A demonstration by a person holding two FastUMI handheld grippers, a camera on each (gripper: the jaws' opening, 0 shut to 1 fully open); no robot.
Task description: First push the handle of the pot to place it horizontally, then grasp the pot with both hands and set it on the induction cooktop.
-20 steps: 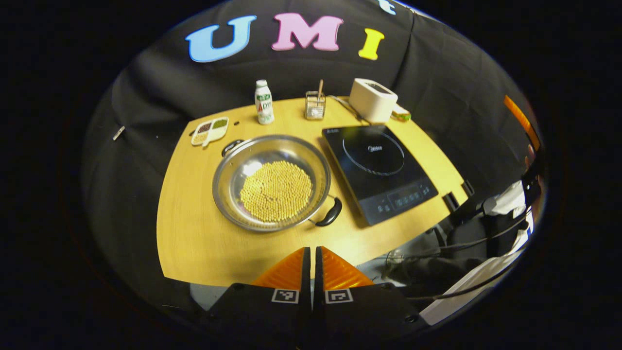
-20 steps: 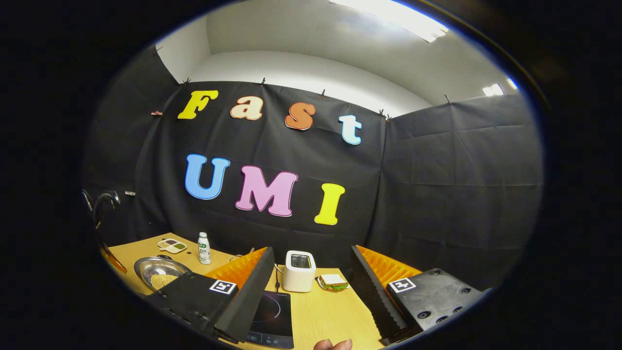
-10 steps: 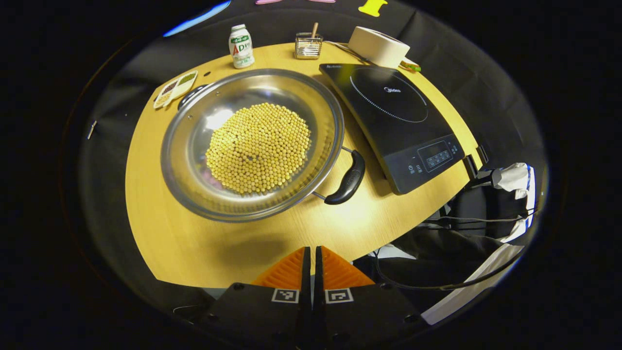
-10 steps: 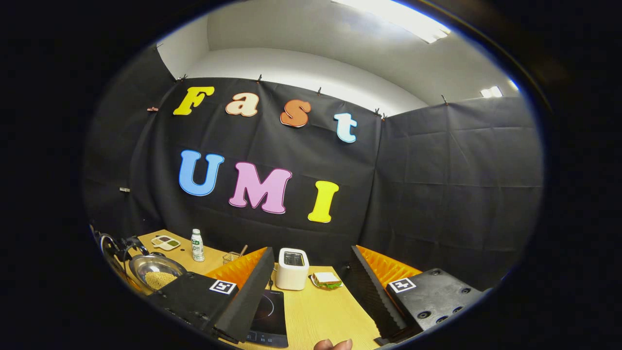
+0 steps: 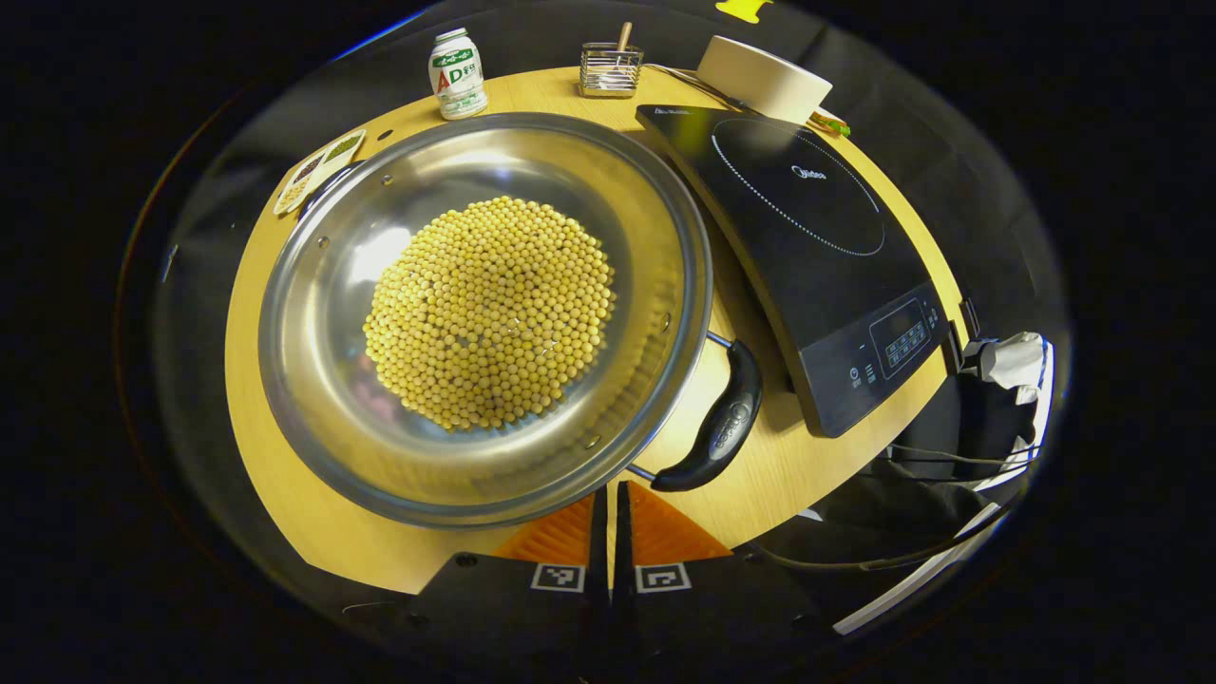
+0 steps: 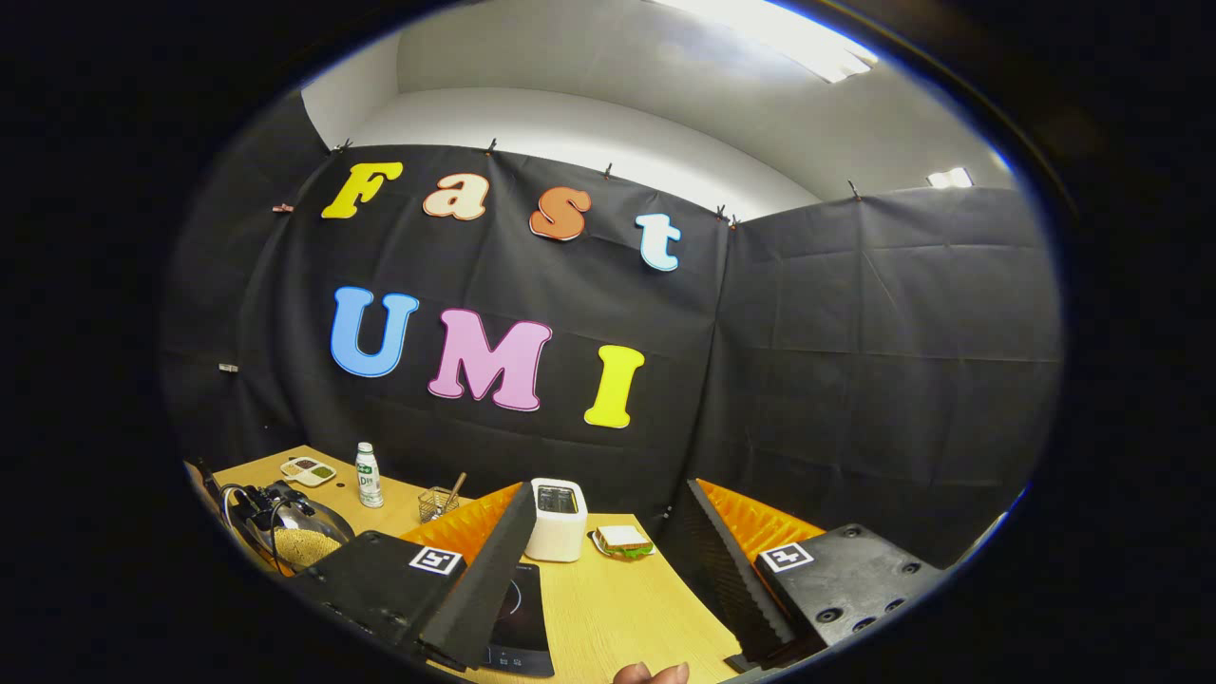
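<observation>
The left gripper [image 5: 609, 502], fingers together, hangs by the pot [image 5: 484, 313] of beans beside the cooktop [image 5: 807, 256]; the right gripper [image 6: 608, 560] is spread, toaster [image 6: 557, 520] between.

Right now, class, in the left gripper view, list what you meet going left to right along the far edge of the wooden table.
Divided snack tray with seeds → white drink bottle with green cap → small clear holder with a stick in it → white toaster.
</observation>
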